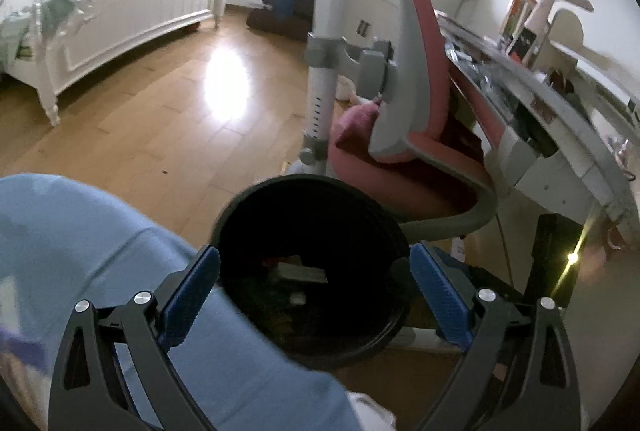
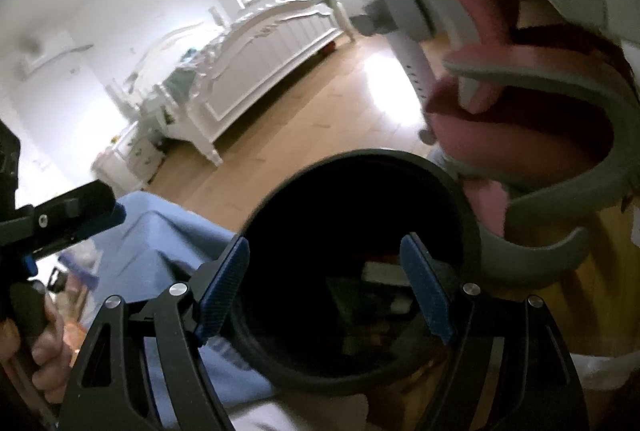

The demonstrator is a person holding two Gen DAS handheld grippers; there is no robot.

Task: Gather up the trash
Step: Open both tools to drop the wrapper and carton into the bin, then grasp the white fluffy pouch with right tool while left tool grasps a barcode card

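Both tools hang over the round black trash bin (image 1: 312, 271), which fills the lower centre of each view; its smooth rim curves around a dark interior where paper scraps (image 1: 302, 273) and a green wrapper (image 2: 356, 311) lie at the bottom. The left gripper (image 1: 314, 295) is spread wide and carries nothing, ribbed blue pads (image 1: 192, 295) either side of the rim. The right gripper (image 2: 324, 289) is likewise wide and carrying nothing. Light-blue fabric (image 1: 100, 251) drapes lower left. Upper right, a pink-and-grey moulded chair (image 1: 416, 119); upper left, a carved white bed (image 1: 132, 11) on a glossy wooden floor (image 1: 180, 103).
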